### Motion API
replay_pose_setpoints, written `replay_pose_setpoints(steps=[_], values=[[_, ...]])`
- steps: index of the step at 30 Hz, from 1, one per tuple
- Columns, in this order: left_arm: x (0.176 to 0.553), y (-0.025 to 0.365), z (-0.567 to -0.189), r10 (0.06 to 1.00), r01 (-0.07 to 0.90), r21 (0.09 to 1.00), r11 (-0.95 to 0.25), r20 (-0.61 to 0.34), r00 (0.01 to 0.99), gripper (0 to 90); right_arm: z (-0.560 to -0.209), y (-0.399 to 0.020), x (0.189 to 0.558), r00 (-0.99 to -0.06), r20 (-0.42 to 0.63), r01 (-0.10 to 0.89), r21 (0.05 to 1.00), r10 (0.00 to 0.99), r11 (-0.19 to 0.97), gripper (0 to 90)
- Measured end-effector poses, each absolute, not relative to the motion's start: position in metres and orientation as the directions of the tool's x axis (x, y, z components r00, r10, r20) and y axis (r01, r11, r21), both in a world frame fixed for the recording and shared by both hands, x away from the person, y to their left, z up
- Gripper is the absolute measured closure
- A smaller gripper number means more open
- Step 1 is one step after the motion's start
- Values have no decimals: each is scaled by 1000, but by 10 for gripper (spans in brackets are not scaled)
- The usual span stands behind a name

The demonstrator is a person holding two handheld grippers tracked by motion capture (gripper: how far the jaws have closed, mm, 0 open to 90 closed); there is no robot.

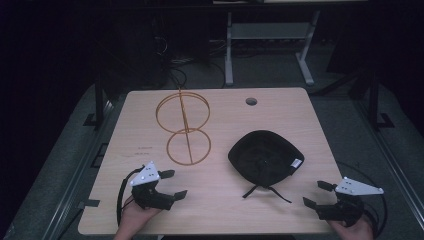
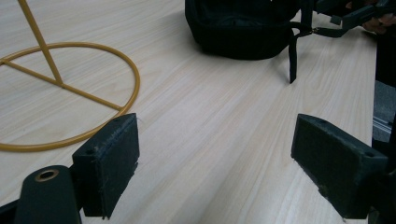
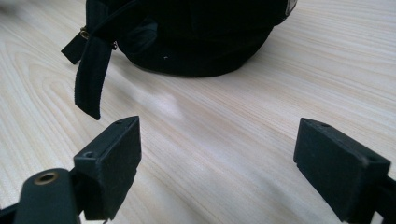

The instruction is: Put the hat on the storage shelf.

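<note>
A black fabric cap (image 1: pixel 266 157) with a curved brim is seen lying upside down on the pale wooden surface (image 1: pixel 220 210), its dark adjuster strap (image 1: pixel 265 191) trailing toward the person's edge. Taken as the landmark, the cap has a slender gold wire stand (image 1: pixel 183 127) with two rings and a central rod placed to its left and slightly beyond it, well apart. The left hand-held gripper (image 1: pixel 174 184) is held near the front edge, to the left of the cap and just short of the stand's base ring (image 2: pixel 70 95); its jaws are spread wide with nothing between them. The right hand-held gripper (image 1: pixel 316 193) is held to the right of the cap and nearer the person, jaws likewise spread and empty, pointed at the cap's rear where the strap (image 3: pixel 93 70) hangs.

The work in hand is judged to be lifting the cap toward the stand. Several risks are foreseen. Soft cloth may be pinched too shallowly, so the cap could slip or fold. The loose strap may be caught instead of the rim. The light stand could be tipped if the cap is lowered off-centre or the rod is knocked. What looks like a small white label (image 1: pixel 296 163) is made out on the cap's right rim, though this cannot be told for certain.
</note>
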State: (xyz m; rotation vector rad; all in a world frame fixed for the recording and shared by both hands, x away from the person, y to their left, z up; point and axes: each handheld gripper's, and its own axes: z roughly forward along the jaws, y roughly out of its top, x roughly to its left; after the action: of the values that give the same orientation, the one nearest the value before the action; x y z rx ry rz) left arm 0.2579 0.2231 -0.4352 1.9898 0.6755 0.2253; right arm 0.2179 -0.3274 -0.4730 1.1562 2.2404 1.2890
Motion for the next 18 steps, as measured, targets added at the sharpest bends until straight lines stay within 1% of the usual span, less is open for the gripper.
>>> replay_pose_setpoints(steps=[4,8,12,14,15,18], values=[[259,222,-435,548,368,861,-351,-130,827,147,-473,-329,218,-623,126,495,828,772,264,147],[259,219,-429,545,375,872,-316,-157,824,147,-472,-328,218,-624,126,492,830,771,263,147],[261,210,-420,520,376,872,-312,-175,836,147,-472,-327,218,-626,124,489,831,770,264,147],[261,206,-417,513,367,874,-317,-168,842,147,-472,-325,219,-630,119,487,830,767,271,147],[261,198,-412,498,348,877,-333,-150,854,147,-472,-325,219,-630,119,487,830,767,271,147],[262,183,-402,460,316,884,-344,-134,878,147,-471,-324,219,-630,116,488,828,768,275,147]])
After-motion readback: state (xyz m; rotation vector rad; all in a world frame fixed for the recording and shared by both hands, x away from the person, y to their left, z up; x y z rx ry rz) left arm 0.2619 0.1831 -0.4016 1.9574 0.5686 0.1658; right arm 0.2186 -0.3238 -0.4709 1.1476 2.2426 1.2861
